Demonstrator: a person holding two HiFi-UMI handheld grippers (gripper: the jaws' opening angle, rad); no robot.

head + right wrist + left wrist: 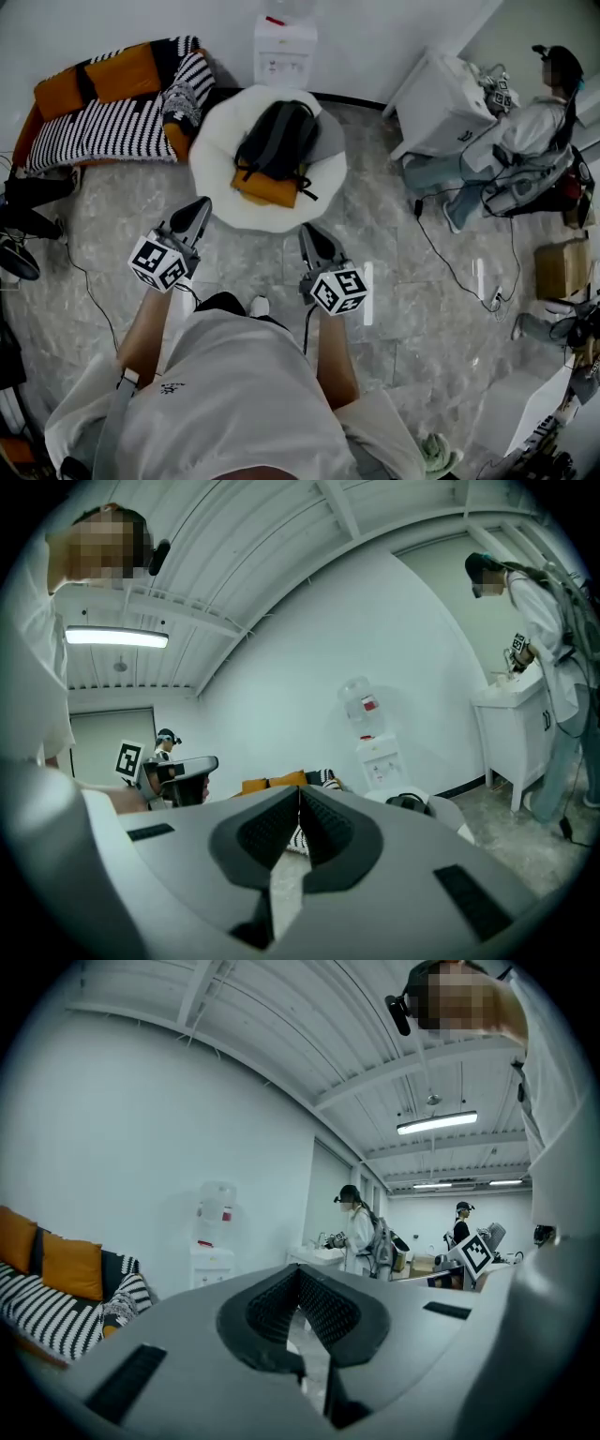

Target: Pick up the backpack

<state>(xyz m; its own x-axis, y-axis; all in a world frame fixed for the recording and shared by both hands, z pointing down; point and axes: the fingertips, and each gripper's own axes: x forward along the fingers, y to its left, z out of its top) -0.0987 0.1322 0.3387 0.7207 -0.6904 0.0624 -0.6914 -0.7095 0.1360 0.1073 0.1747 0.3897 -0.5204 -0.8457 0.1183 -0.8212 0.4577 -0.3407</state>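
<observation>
Held left gripper (199,208) and right gripper (312,232) closed, empty, mid-frame, just below backpack (277,141) on round white table (323,192), upper center.

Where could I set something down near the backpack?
Bare floor lies between the round table and the white cabinet. The table's front rim, nearer than the backpack, is also free. Its middle is crowded, and the sofa stands close at its left.
</observation>
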